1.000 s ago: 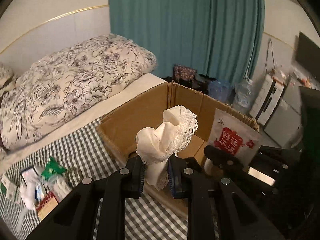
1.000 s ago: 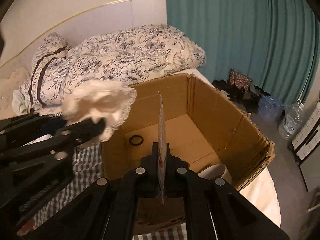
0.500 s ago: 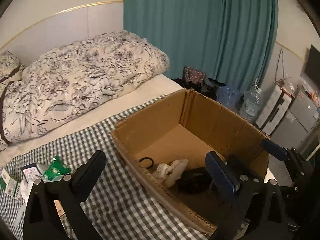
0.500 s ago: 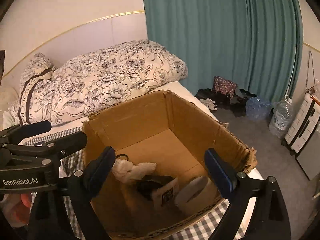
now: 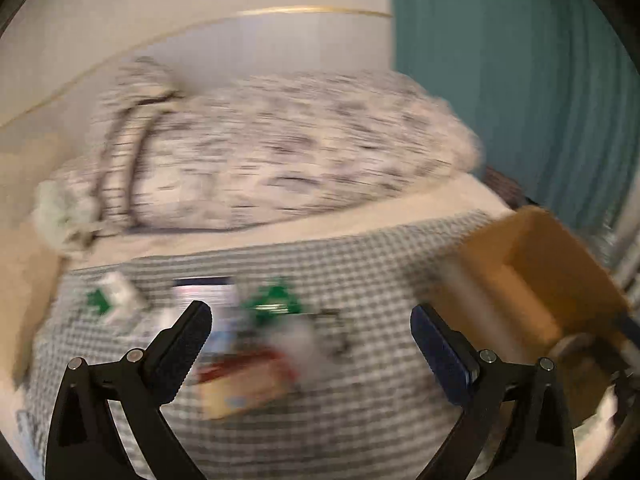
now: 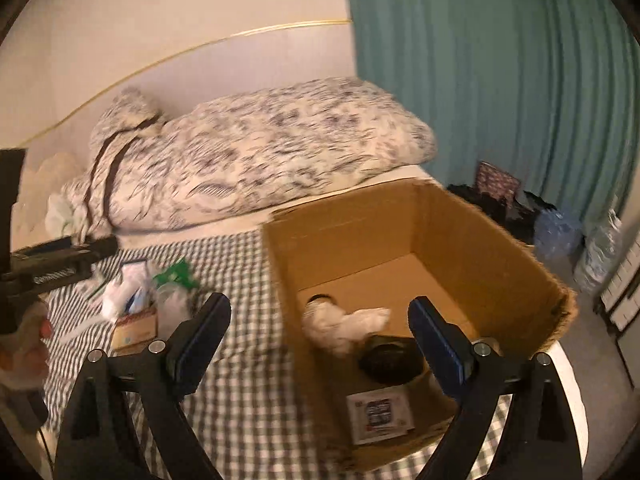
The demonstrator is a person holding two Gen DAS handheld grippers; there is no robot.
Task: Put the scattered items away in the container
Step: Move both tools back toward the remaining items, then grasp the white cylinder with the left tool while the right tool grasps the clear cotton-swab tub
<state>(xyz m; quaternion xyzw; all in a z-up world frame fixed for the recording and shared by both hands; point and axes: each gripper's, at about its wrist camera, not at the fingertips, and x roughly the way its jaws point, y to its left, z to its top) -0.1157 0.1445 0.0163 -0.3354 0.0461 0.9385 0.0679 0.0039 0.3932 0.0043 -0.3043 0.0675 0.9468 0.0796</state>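
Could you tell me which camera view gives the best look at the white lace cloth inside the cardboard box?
The right wrist view: the crumpled white lace cloth lies in plain sight on the brown cardboard box's floor. The left wrist view is motion-blurred and shows only the box's edge, not the cloth.

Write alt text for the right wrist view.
An open right gripper hangs over a cardboard box on a checked bedspread, with a white cloth, a dark round object and a printed card inside. Small packets lie scattered left of the box, and a floral pillow lies behind.
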